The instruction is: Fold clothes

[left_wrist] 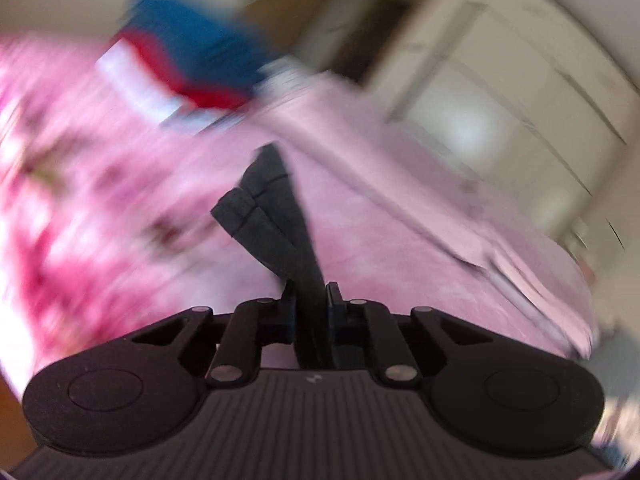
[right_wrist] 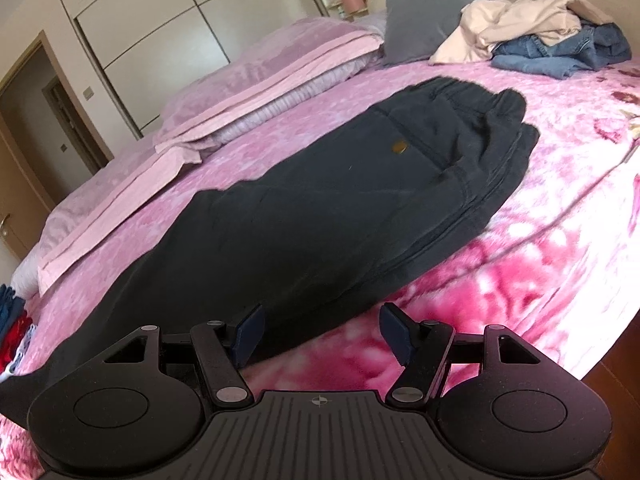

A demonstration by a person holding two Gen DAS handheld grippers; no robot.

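Trousers (right_wrist: 360,184) are lying flat along the pink bedspread (right_wrist: 560,208), dark and folded lengthwise, with the elastic waistband pointing toward the grey pillow (right_wrist: 432,16). I am holding my right gripper (right_wrist: 322,336) just above the near edge of the trousers, its two blue-padded fingers (right_wrist: 250,334) standing wide apart and gripping nothing. My left gripper (left_wrist: 311,300) is pinching shut on a bunched strip of the same dark cloth (left_wrist: 276,216), which is rising out from between the fingers; that view is badly blurred. Beyond the trousers, beside the grey pillow, a heap of cream and denim clothes (right_wrist: 536,36) is sitting on the bedspread. To the far side of the trousers a folded pink quilt (right_wrist: 248,92) is lying along the bed. In the left view a blue, red and white pile (left_wrist: 192,64) is showing beyond the cloth, too smeared to tell more.
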